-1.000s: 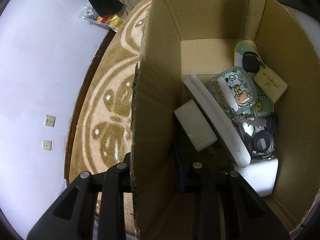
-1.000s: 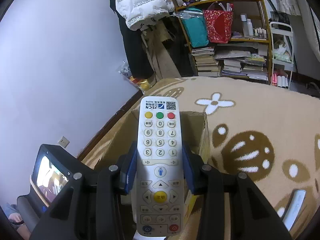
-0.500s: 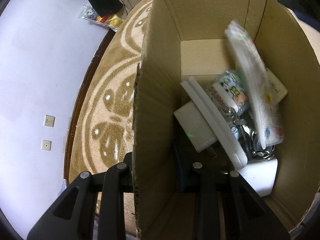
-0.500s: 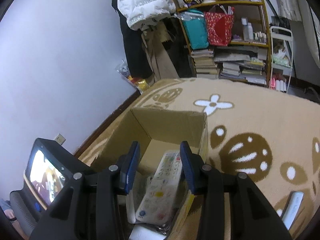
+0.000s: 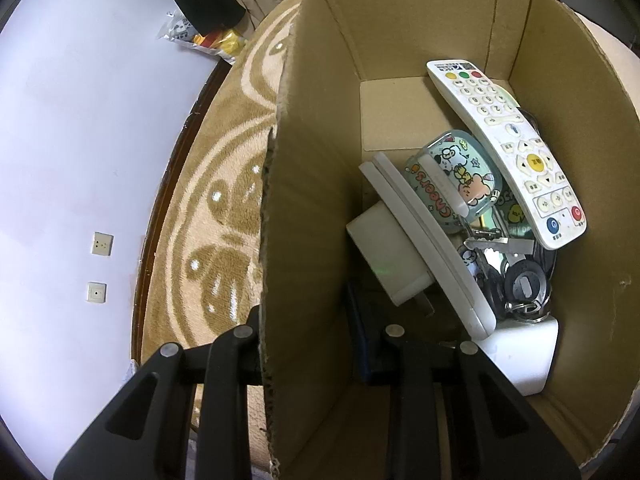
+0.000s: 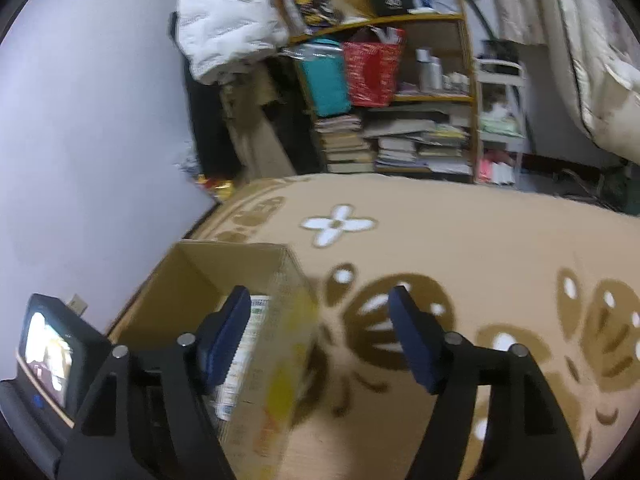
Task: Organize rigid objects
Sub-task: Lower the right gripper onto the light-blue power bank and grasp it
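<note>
- The left gripper (image 5: 304,344) is clamped on the cardboard box (image 5: 304,200) wall; hold it steady.
- The remote control (image 5: 508,148) lies inside, atop the cartoon case (image 5: 456,180) and keys (image 5: 520,284).
- The right gripper (image 6: 320,336), its jaws just opened and empty, should clear the rim.
- Motion blur smears the right view; the items under the remote are hidden.

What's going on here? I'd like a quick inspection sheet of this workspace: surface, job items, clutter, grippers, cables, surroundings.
Surface: patterned tan carpet.
Job's things: cardboard box holds a white remote, cartoon-print case, keys and white gadgets.
Clutter: snack packets by the wall.
Grippers: left gripper clamps the box wall; right gripper has just been opening, nothing between its fingers.
Cables: nothing seen.
Surroundings: packed bookshelf, white jacket, wall sockets.
</note>
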The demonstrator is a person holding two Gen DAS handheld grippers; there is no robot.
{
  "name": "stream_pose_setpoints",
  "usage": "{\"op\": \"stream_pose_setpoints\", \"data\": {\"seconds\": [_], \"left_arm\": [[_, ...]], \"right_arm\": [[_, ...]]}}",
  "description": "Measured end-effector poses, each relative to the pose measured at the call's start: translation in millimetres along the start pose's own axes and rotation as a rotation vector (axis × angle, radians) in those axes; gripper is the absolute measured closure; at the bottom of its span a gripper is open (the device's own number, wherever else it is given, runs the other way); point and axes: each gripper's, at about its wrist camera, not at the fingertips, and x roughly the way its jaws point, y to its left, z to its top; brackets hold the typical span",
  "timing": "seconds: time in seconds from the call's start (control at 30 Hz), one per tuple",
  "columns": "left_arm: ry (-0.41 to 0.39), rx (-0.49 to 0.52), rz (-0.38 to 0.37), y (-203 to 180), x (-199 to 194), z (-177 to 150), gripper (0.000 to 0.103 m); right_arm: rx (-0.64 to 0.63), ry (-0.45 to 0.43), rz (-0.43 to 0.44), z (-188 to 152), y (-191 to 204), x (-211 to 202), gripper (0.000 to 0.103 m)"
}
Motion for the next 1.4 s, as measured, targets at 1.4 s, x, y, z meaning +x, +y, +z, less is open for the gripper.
{"op": "stream_pose_setpoints", "data": {"seconds": [1.4], "left_arm": [[0.002, 0.003, -0.005, 2, 0, 0, 0.075]], "right_arm": [[0.311, 0.298, -0.339, -76, -128, 15, 0.028]]}}
